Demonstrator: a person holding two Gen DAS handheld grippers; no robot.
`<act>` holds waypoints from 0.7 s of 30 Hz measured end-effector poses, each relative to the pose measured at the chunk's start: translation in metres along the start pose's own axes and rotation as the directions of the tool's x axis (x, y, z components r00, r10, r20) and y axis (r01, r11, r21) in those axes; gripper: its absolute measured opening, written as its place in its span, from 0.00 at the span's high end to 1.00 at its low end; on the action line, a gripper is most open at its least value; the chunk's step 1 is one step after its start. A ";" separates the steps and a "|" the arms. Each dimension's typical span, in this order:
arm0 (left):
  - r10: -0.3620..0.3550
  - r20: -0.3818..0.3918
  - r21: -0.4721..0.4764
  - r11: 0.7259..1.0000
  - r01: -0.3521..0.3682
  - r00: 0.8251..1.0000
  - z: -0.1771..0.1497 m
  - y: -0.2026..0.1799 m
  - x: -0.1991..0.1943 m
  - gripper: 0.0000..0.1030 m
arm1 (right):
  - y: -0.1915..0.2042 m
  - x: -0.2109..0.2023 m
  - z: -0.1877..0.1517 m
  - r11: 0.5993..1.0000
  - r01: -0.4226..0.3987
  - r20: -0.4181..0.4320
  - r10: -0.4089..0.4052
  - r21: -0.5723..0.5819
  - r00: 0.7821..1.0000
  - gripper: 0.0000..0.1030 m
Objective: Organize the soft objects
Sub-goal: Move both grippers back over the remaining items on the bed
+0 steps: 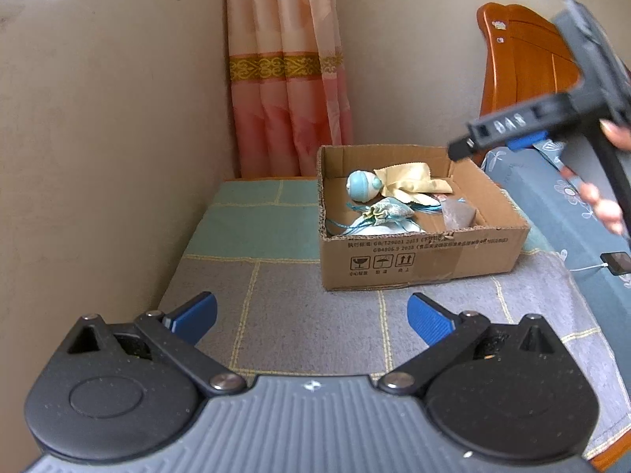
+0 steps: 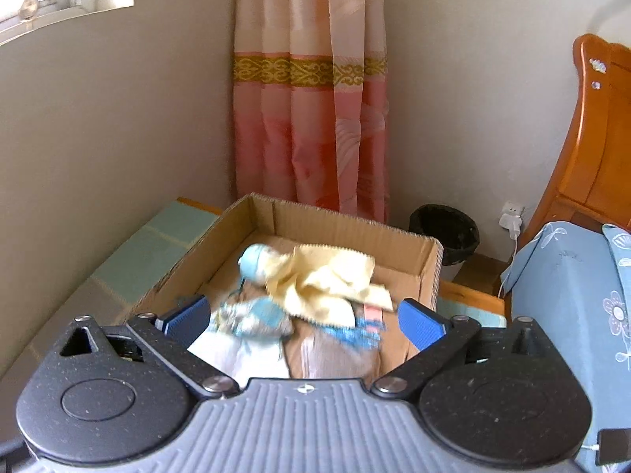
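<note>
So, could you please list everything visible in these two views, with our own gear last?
cardboard box: one, brown, on the patchwork cover by the wall.
yellow cloth: one, pale yellow, in the box.
round toy: one, light blue and white, in the box's far corner.
drawstring pouch: one, pale blue-green, in the box.
patchwork cover: one, grey and teal, under the box.
curtain: one, pink with a gold band, in the corner.
bin: one, black, on the floor.
headboard: one, orange wood.
left gripper: open, empty.
right gripper: open, empty, above the box.
</note>
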State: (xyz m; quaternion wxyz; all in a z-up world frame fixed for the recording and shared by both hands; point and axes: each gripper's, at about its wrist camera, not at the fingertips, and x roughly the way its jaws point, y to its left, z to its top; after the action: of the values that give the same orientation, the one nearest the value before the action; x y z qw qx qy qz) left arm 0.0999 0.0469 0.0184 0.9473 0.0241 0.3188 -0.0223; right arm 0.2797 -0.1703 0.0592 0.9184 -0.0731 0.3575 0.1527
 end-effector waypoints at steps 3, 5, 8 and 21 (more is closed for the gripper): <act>-0.006 0.003 0.008 1.000 0.006 1.000 -0.001 -0.002 -0.004 0.01 | 0.004 -0.018 -0.021 1.000 0.001 0.005 -0.001 -0.002 1.000 0.00; -0.015 0.000 0.010 1.000 0.015 1.000 -0.002 -0.003 -0.005 0.01 | 0.007 -0.027 -0.034 1.000 0.006 0.003 -0.006 -0.011 1.000 0.00; -0.023 -0.006 0.016 1.000 0.023 1.000 -0.006 -0.006 -0.006 0.01 | 0.010 -0.038 -0.059 1.000 0.016 -0.003 -0.016 -0.007 1.000 0.00; -0.084 -0.076 0.009 0.996 0.085 0.994 -0.023 -0.008 0.007 0.01 | 0.029 -0.045 -0.169 0.997 0.024 -0.145 -0.013 0.070 0.989 0.00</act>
State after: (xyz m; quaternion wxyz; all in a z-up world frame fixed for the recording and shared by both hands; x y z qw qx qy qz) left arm 0.0912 0.0402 -0.0043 0.9327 0.0174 0.3547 -0.0633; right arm 0.1315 -0.1943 -0.0353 0.8935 -0.0544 0.4278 0.1256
